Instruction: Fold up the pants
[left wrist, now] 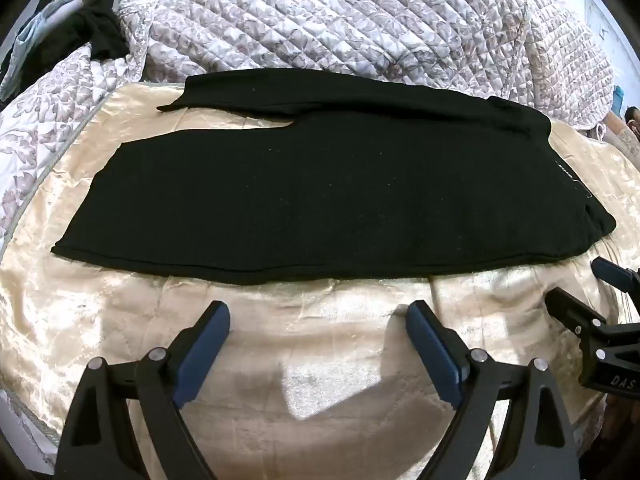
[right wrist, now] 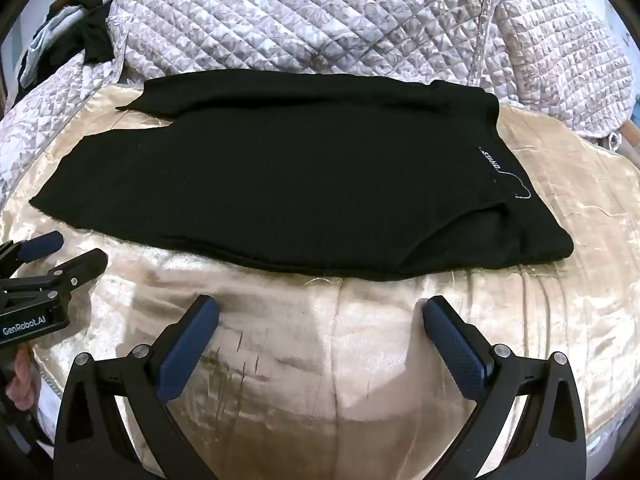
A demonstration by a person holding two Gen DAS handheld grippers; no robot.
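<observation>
- Landmark: black pants point(left wrist: 320, 200), laid flat across a shiny cream satin cover point(left wrist: 312, 380); all places below are given relative to the pants.
- Far left, behind the leg ends: a heap of dark and pale blue clothes point(left wrist: 60, 28) on the bedding, well apart from the pants.
- Left end: the two leg hems, the far leg lying slightly offset from the near one.
- Behind the pants, along their full length: a quilted floral bedspread point(left wrist: 340, 20), bunched up.
- In front of the near edge, left of centre: left gripper point(left wrist: 318, 320), jaws spread wide, nothing between them, clear of the cloth.
- In front of the near edge, towards the waist end: right gripper point(right wrist: 320, 312), jaws spread wide, empty, not touching the pants.
- Right end: the waistband, carrying small white lettering point(right wrist: 486, 156) and a loose white thread.
</observation>
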